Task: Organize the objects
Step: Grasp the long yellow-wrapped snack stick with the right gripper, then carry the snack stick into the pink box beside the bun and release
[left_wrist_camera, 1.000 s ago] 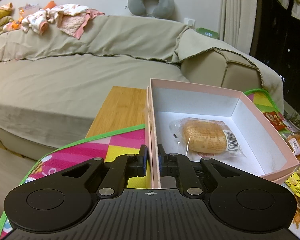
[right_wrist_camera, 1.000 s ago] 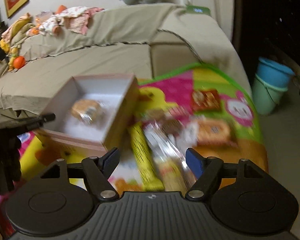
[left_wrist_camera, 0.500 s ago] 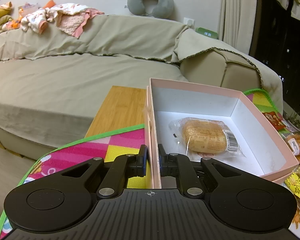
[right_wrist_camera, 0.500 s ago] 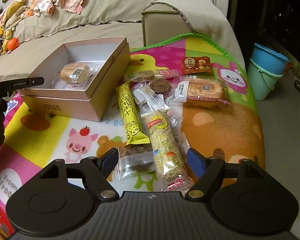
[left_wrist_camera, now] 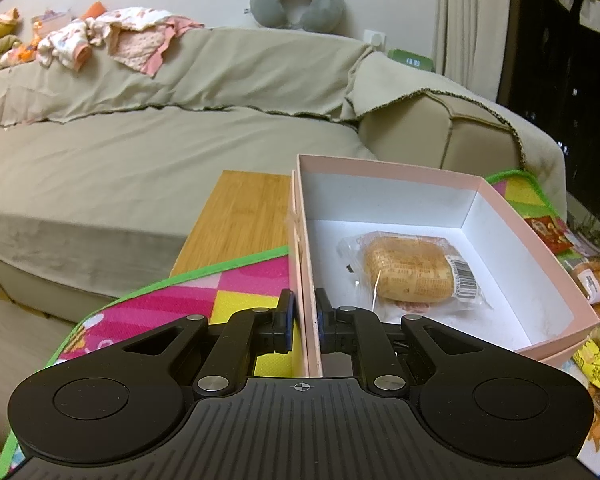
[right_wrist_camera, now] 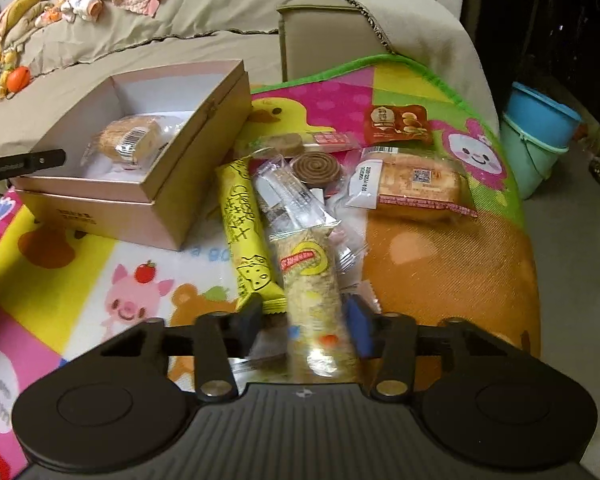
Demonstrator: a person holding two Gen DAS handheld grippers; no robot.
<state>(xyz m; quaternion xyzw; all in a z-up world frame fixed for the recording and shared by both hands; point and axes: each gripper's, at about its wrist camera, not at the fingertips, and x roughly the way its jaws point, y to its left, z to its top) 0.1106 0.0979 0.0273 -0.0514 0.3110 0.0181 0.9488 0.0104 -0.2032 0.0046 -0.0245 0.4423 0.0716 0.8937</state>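
A beige fabric-covered sofa [left_wrist_camera: 148,152] fills the background, with a grey U-shaped neck pillow [left_wrist_camera: 297,0] on its backrest beside crumpled pink baby clothes [left_wrist_camera: 116,40]. Stacked blue and green plastic buckets [right_wrist_camera: 540,140] stand on the floor.

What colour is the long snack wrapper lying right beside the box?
Yellow, with dark lettering and a cheese drawing: the long snack wrapper shows best in the right wrist view.
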